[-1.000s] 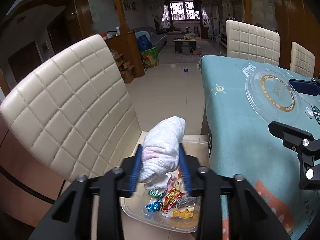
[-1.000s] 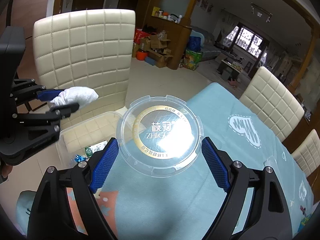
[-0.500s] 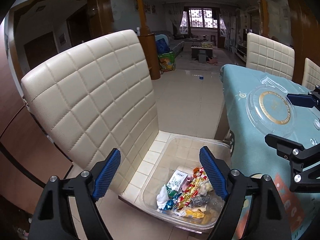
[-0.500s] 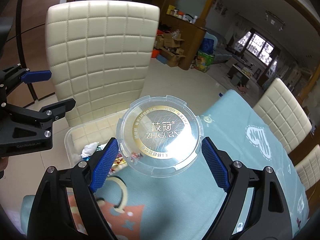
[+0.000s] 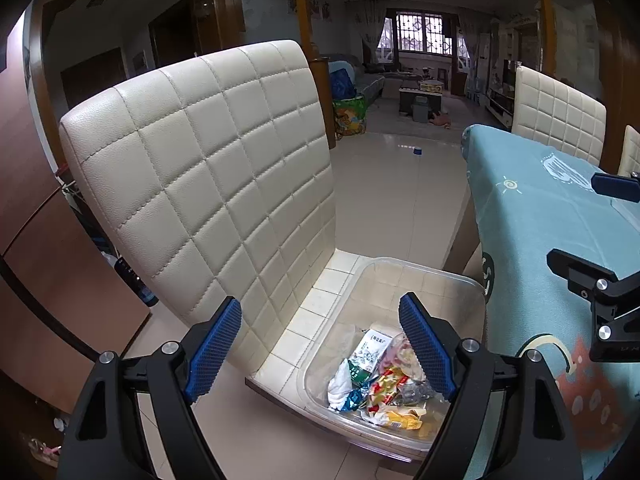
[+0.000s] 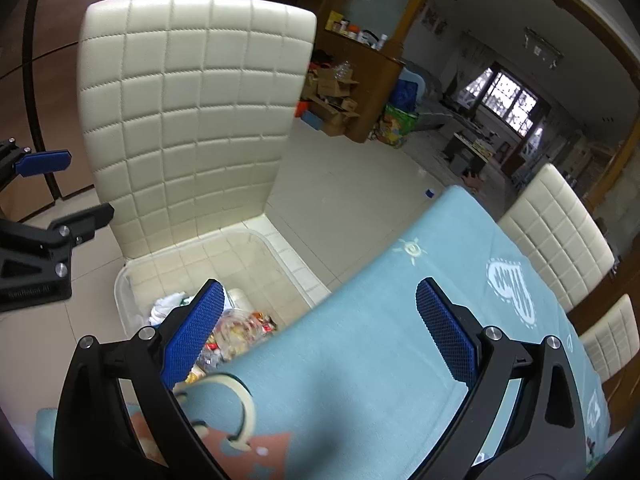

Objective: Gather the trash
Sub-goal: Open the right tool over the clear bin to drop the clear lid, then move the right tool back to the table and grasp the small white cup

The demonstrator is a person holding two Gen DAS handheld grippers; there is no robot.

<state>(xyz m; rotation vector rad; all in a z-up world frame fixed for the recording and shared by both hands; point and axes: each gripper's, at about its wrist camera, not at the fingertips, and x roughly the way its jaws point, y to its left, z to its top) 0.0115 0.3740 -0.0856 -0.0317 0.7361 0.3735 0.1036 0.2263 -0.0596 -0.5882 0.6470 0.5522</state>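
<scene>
A clear plastic bin (image 5: 420,276) sits on the seat of a cream quilted chair (image 5: 216,168) and holds wrappers, a white tissue wad (image 5: 338,384) and other trash (image 5: 394,388). My left gripper (image 5: 320,350) is open and empty above the bin's near left side. My right gripper (image 6: 318,334) is open and empty over the table edge; the bin (image 6: 132,276) and a blurred clear lid (image 6: 236,328) on the trash lie below its left finger.
A teal tablecloth covers the table (image 5: 540,240) right of the chair; it also shows in the right wrist view (image 6: 380,340). Two more cream chairs (image 6: 560,232) stand along the far side. Tiled floor (image 5: 392,196) lies beyond.
My left gripper opened and the white tissue wad fell into the bin. My right gripper let go of the clear round lid, which is now low in the bin.
</scene>
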